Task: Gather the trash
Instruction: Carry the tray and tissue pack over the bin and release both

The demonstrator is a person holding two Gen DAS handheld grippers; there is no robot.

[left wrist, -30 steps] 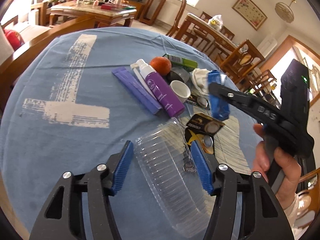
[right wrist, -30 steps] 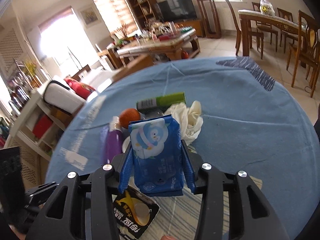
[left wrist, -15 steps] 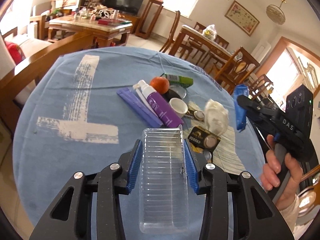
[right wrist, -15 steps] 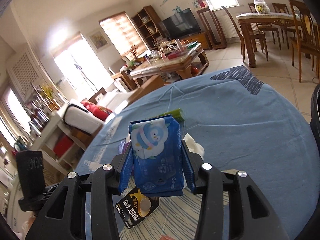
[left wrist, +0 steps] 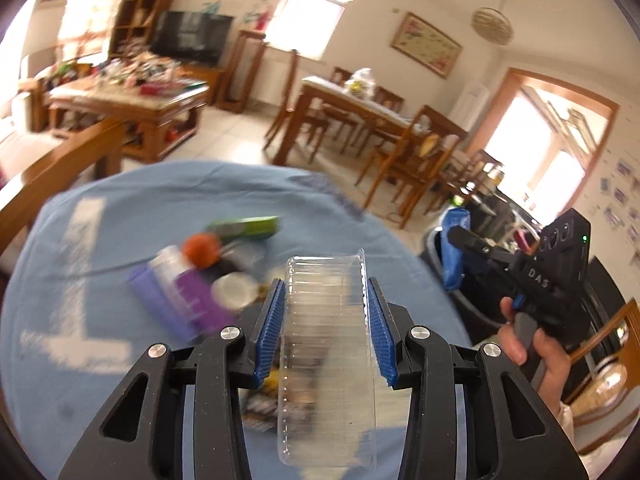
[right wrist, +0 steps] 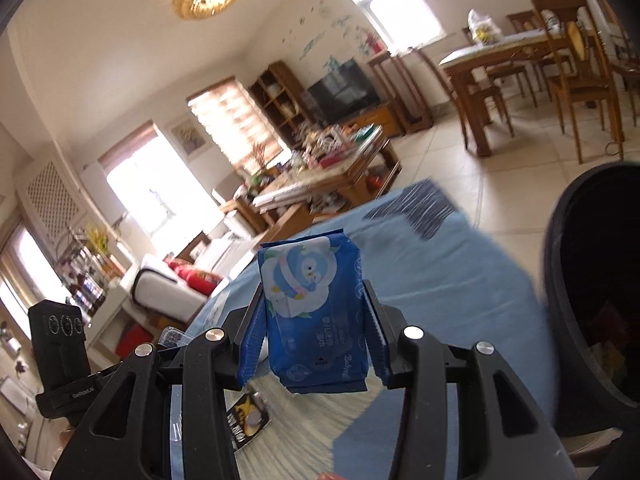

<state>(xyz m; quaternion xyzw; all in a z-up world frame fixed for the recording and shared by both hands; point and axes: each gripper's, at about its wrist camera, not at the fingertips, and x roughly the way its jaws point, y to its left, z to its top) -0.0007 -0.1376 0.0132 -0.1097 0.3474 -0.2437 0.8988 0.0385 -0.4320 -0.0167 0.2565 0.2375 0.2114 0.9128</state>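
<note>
**Both claws loaded, bin just beside**

Now your left claw [left wrist: 326, 316] pinches the clear ribbed plastic tray [left wrist: 326, 344] by its long sides, above the blue tabletop [left wrist: 120, 208]; it's light and crushable, so squeeze gently. Your right claw [right wrist: 310, 344] clamps the soft blue wet-wipes packet [right wrist: 312, 312], likely slippery, near the black bin [right wrist: 560, 300].

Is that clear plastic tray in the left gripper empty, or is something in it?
Empty, as far as it shows. The clear tray is see-through between the blue fingers, and only the blurred table clutter behind it shows through.
</note>
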